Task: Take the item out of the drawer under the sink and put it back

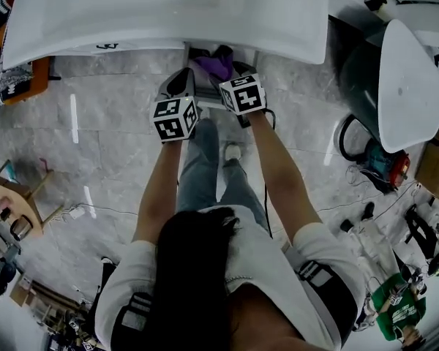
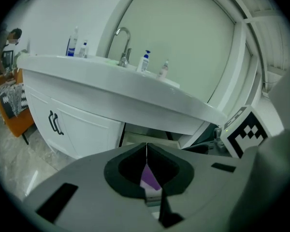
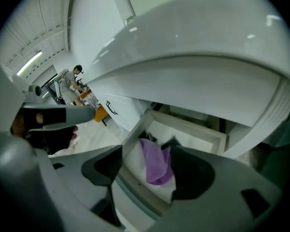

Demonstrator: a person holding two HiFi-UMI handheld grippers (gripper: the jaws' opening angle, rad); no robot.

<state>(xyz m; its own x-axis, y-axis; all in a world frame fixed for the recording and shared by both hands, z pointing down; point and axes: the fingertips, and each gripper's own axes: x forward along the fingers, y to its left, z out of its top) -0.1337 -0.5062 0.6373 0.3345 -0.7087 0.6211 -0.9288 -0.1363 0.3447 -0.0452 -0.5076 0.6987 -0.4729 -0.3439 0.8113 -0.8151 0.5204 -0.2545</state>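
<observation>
The drawer point(image 1: 205, 104) under the white sink counter point(image 1: 168, 13) stands pulled out. A purple cloth-like item point(image 1: 218, 64) lies inside it on something white. My right gripper point(image 3: 149, 162) hangs just above the drawer's front rim point(image 3: 183, 124) with its jaws wide open. The purple item point(image 3: 157, 166) shows between the jaws but lies lower down, and the pads do not press on it. My left gripper point(image 2: 146, 151) is beside it, jaws shut tip to tip, with a sliver of purple point(image 2: 150, 178) showing behind them. In the head view the two grippers point(image 1: 183, 77) point(image 1: 238, 72) sit side by side at the drawer.
A cabinet door with a black handle point(image 2: 55, 123) is left of the drawer. A faucet point(image 2: 123, 45) and bottles stand on the counter. A large white oval object point(image 1: 410, 86) and cables lie to the right. An orange chair point(image 1: 22, 79) stands at the left.
</observation>
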